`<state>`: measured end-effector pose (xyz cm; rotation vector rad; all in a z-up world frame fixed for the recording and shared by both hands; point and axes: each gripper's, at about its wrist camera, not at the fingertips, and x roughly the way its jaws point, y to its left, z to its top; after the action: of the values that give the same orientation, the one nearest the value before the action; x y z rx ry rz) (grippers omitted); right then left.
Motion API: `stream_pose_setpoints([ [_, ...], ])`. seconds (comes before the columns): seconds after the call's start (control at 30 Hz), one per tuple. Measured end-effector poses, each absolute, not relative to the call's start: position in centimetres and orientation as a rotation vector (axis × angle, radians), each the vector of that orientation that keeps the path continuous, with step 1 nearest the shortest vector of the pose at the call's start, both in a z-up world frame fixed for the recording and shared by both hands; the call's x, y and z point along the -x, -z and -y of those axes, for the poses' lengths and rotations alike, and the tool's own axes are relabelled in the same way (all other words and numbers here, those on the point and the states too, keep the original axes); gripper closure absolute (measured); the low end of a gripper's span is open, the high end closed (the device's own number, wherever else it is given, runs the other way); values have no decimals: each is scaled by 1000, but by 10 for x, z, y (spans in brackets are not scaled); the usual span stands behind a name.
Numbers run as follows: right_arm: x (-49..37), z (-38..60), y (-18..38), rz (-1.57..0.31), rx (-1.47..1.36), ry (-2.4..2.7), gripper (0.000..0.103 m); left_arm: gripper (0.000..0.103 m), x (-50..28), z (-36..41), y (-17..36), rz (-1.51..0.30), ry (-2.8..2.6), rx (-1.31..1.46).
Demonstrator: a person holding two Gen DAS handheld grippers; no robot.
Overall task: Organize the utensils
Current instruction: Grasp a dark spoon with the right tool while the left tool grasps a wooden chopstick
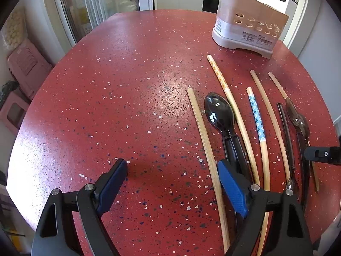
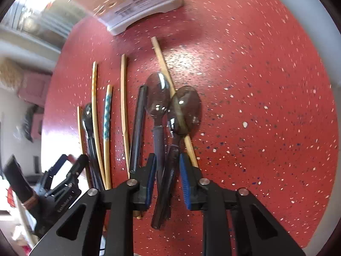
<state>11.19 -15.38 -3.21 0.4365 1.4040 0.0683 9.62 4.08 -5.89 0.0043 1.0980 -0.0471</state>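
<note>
**Grippers low over a row of utensils on the red desk**

Nearest the lens in the left wrist view: left gripper (image 1: 172, 183), blue pads spread wide apart, holding nothing, hovering over the speckled red desk (image 1: 127, 85). Right pad (image 1: 232, 189) just above the handle of a black spoon (image 1: 219, 111), beside a plain bamboo chopstick (image 1: 204, 145) lying lengthwise under the gap.

Further right, laid side by side: an orange-patterned chopstick (image 1: 226, 89), a blue-flowered chopstick (image 1: 257, 121), another plain chopstick (image 1: 270, 117), a dark stick-like piece (image 1: 286, 132), then smoky translucent spoons (image 1: 298, 119) over one more chopstick (image 1: 277, 84). Beige utensil holder (image 1: 249, 25) with round holes standing at the far right of the desk, well apart from the row.

In the right wrist view: right gripper (image 2: 166, 177), fingers partly apart, straddling the handles of two translucent spoons (image 2: 157, 98) (image 2: 186, 108), both resting on the desk; contact with the pads not clear. One bowl overlapping a chopstick (image 2: 162, 61). Utensil holder (image 2: 136, 2) blurred at the top. Left gripper (image 2: 70, 168) visible at lower left, jaws apart.
</note>
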Motion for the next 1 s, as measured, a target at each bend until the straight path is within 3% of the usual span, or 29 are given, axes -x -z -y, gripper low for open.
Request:
stream_pose_setpoints([
  [0.1, -109, 163, 32, -1404, -440, -72, 89, 0, -97, -42, 57, -1095, 56, -9],
  [0.43, -112, 154, 29, -1428, -362, -125, 90, 13, -111, -32, 52, -1182, 101, -47],
  [0.53, -111, 158, 29, -1421, -365, -147, 92, 31, -114, -26, 49, -1207, 153, -82],
  [0.57, -107, 162, 29, -1417, -370, -153, 93, 48, -114, -22, 48, -1206, 174, -91],
  [0.6, -105, 166, 29, -1409, -379, -164, 100, 62, -115, -19, 47, -1208, 187, -101],
  [0.67, -105, 169, 30, -1405, -393, -184, 100, 68, -115, -16, 47, -1207, 192, -117],
  [1.0, -100, 196, 18, -1372, -442, -280, 100, 68, -96, -29, 22, -1069, 222, 27],
])
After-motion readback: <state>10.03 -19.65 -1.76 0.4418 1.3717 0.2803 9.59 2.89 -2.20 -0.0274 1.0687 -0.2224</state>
